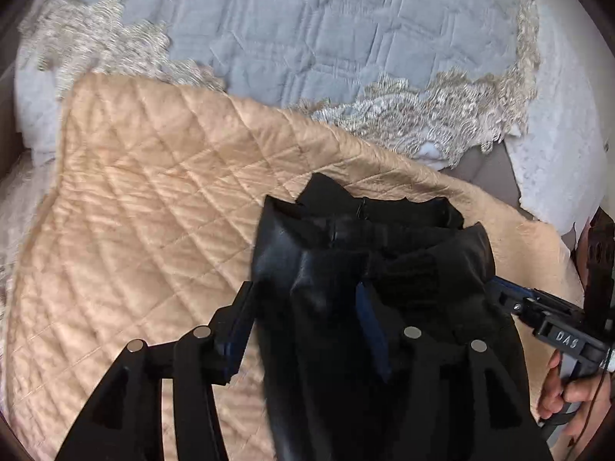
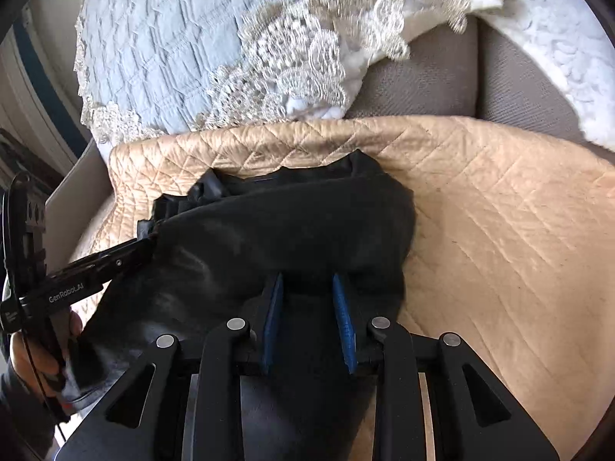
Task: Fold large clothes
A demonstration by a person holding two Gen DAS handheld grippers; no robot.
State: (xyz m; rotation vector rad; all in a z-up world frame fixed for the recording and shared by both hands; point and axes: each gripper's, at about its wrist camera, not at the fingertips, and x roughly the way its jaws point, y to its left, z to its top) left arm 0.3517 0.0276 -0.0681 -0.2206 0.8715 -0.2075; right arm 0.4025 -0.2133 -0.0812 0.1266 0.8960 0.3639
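So, left wrist view first: the black garment (image 1: 369, 269) fills the lower middle of the frame, lying on the beige quilted cover (image 1: 146, 199), w/ what looks like a waistband or collar end bunched at center, just above my fingers. The left gripper (image 1: 303, 326) is spread fairly wide, and the cloth sits right btwn the two blue pads (image 1: 371, 326). One pad is at the cloth's left edge, the other half buried in folds, so I can't tell if it's truly biting anything. The garment's long axis runs from the bottom of the frame up to center, basically along my fingers, bunched end pointing away from me. The right gripper (image 1: 511, 299) pokes in from the right edge, tip touching the garment's right side.

Right wrist view: same garment (image 2: 276, 230), mid frame, spreading from lower left up to center right. The right gripper (image 2: 307, 315) has its jaws partly apart w/ black cloth in the gap and under them; pinching or just resting on it, can't tell tbh. The left gripper (image 2: 142, 247) comes in from the left edge, tip at the cloth's left corner. A blue-grey lace-trimmed quilt (image 2: 161, 38) lies beyond, upper left.

My read: both claws are at the near end, so the fold prob goes away from me, along that long axis.
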